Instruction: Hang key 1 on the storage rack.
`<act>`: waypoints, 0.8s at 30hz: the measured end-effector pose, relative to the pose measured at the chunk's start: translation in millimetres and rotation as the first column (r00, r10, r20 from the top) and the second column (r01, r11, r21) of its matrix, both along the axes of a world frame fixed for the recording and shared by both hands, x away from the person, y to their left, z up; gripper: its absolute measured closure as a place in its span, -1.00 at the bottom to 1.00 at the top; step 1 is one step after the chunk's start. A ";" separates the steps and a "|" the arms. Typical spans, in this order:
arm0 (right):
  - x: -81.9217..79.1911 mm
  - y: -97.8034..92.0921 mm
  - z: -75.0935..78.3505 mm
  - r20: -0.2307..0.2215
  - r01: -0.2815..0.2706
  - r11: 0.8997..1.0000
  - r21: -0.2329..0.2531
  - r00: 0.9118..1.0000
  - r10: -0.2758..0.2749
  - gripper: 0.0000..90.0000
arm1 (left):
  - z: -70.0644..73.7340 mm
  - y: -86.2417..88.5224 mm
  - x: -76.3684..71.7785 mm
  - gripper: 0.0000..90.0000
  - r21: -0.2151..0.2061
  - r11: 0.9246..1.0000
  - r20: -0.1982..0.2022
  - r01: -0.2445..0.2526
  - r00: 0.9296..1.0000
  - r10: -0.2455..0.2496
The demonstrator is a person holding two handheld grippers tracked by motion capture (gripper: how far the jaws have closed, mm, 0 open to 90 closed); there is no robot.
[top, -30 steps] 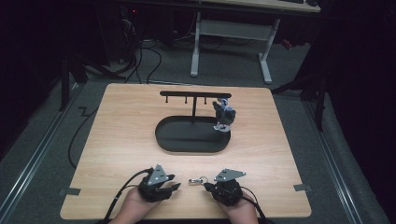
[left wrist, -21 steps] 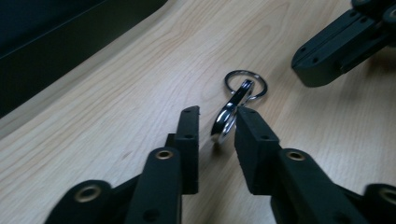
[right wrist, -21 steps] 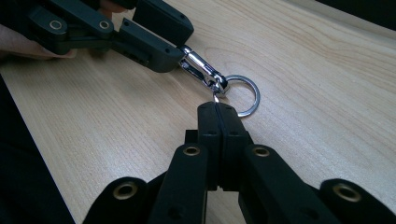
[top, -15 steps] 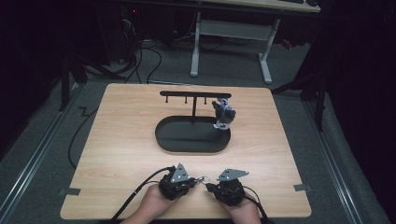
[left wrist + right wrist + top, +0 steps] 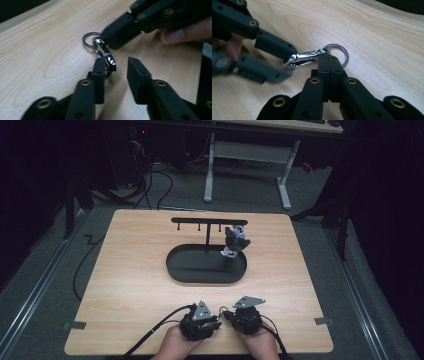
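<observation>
- Metal snap hook (image 5: 304, 59) with key ring (image 5: 336, 55) low over the table (image 5: 125, 270), near the near edge, between both tools.
- Right tool (image 5: 328, 65) clamped shut on snap hook at the swivel end, ring projecting past the jaws.
- Left tool (image 5: 115, 72) spread open, one jaw touching the hook's free end, the other apart.
- Bare wood left, right and ahead, up to black oval tray (image 5: 190, 270) with hanger stand (image 5: 207, 222) at centre, well apart.

No lettering, label, brand or number can be read anywhere on the wooden table (image 5: 125, 270), the black stand (image 5: 207, 222) or either gripper; distant floor clutter is perhaps too dim to judge.
</observation>
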State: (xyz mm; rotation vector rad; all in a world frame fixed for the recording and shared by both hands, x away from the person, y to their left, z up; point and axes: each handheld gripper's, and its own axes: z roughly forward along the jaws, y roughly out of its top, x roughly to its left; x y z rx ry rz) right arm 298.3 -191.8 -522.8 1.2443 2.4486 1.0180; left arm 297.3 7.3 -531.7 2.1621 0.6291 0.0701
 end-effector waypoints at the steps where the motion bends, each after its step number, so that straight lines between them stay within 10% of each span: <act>1: 1.4 0.0 -0.2 0.005 0.000 1.000 -0.002 1.000 0.000 1.00 | 0.0 0.0 -1.2 0.41 0.002 1.000 -0.001 0.007 1.000 -0.007; 16: 17.0 7.3 -1.1 0.023 -0.011 1.000 -0.007 1.000 0.011 1.00 | 0.7 6.9 -5.5 0.31 -0.002 1.000 0.004 0.019 1.000 -0.019; 24: 3.6 1.5 10.5 0.044 0.028 0.999 0.045 0.999 -0.030 0.84 | 11.8 71.5 -2.5 0.26 0.040 0.997 0.072 -0.069 0.995 0.066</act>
